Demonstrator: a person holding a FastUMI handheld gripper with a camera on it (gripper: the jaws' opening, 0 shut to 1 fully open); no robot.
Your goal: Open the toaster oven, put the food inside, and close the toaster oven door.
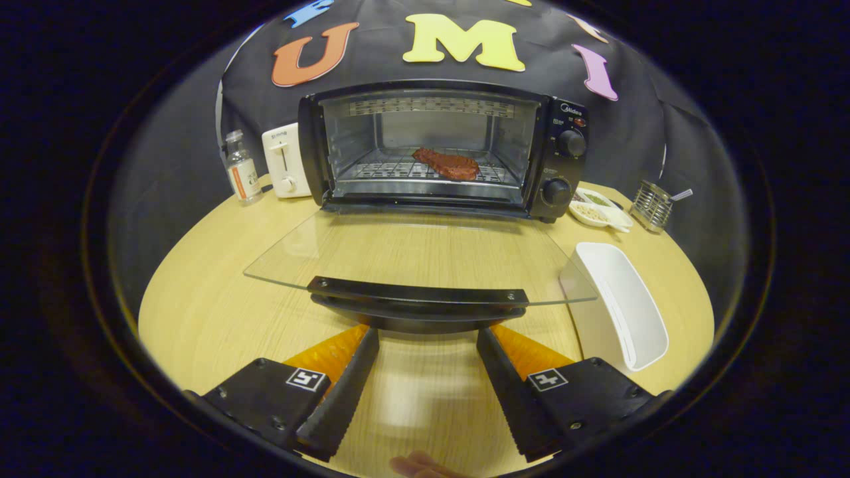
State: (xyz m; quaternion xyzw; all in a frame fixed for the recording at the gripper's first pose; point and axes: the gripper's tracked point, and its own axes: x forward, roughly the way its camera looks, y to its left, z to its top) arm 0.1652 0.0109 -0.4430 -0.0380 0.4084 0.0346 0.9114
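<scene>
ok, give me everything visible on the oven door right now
The oven door is a clear glass panel, hinged at the toaster oven's bottom edge and folded fully down, lying about level over the wooden table, which shows through it. A dark bar handle, fixed with a screw at each end, runs along its free edge. The tool is open, fingertips just below the handle; whether they touch it is unclear.

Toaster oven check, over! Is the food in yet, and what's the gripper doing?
Gripper open, fingers just under door handle. Meat on rack inside toaster oven. Glass door down flat, not yet closed. White tray beside it, clear of the door.
</scene>
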